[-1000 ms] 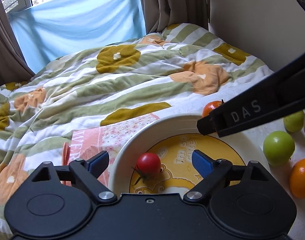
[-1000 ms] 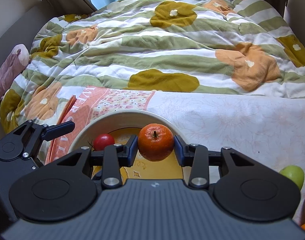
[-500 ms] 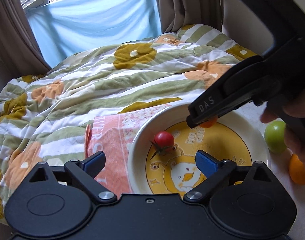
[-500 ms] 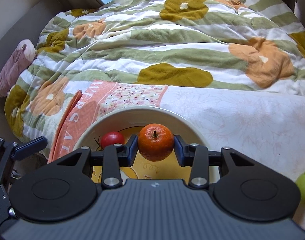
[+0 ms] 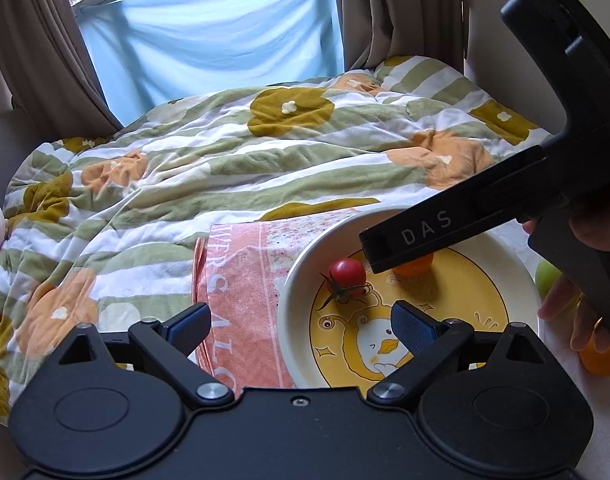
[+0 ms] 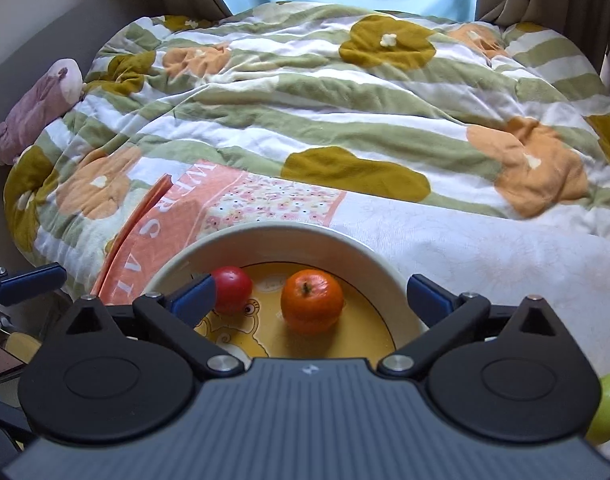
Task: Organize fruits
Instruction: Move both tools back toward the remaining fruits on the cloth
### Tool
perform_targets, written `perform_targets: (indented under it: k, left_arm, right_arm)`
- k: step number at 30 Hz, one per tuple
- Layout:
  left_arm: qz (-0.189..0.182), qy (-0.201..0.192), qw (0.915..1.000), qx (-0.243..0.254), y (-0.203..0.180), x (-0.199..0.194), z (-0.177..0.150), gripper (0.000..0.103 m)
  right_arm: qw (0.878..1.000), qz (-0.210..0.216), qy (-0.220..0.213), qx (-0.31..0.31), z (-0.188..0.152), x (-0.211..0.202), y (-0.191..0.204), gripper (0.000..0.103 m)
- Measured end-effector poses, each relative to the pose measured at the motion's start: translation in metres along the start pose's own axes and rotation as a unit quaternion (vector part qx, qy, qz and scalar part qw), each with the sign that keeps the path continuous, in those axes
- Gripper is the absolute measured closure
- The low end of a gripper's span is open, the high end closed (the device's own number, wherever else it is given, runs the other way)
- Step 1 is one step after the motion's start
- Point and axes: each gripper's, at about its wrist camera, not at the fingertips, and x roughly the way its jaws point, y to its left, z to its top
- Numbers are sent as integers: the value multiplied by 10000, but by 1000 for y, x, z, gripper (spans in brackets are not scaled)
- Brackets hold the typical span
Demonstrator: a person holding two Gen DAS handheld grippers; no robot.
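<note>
Left wrist view
- L gripper (image 5: 301, 320): jaws wide apart, nothing betw. them; hung over near rim of bowl.
- Bowl (image 5: 305, 264): cream, yellow cartoon-duck base, sat on pink printed cloth (image 5: 241, 280) on the bed.
- Cherry tomato (image 5: 347, 273): lay in bowl, left-far part, stem toward camera.
- Tangerine (image 5: 415, 266): in bowl, mostly hidden behind R gripper's black finger marked "DAS".
- Loose fruit: green apple (image 5: 547, 276) and an orange fruit (image 5: 601, 358) outside bowl at right, partly behind person's hand (image 5: 577, 300).

Right wrist view
- R gripper (image 6: 311, 298): jaws opening, pads clear of tangerine (image 6: 311, 301) on both sides; fruit betw. them but not pressed.
- Tangerine pos.: rested on bowl's yellow base, stem up, just beside cherry tomato (image 6: 233, 289); apart or touching – couldn't tell.
- Bowl rim (image 6: 289, 236): curved round both fruits.
- Other: green apple (image 6: 609, 408) at lower right edge, outside bowl; quilt (image 6: 345, 100) beyond; pink plush toy (image 6: 37, 108) at far left.

Judgement
- Step in hand: release of tangerine into bowl, prob. just done.
- Progress: two fruits in, at least two out.
- Next move: likely lift R gripper straight off w/o nudging tangerine, then swing right to green apple; jaws already wide enough. L gripper free to take another.
- Risk: round fruit could roll on soft bedding if bumped.
</note>
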Motion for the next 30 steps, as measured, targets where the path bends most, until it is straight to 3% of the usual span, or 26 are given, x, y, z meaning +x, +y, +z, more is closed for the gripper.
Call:
perform_targets:
  k: [13,23,30]
  left_arm:
    - [67,-233,9997,62,-6,-33,7,4]
    - [259,-808,9961,228,-14,-97,12,4]
    - [499,-1181,9910,372,-46,-155,17,4]
  right_arm:
    - [9997,-53,-229,32,2,-48,4,0]
    - [9982,-247,-524,137,-13,-134,-1,0]
    - [9952,-431,-848,226,-43,-205,-23,0]
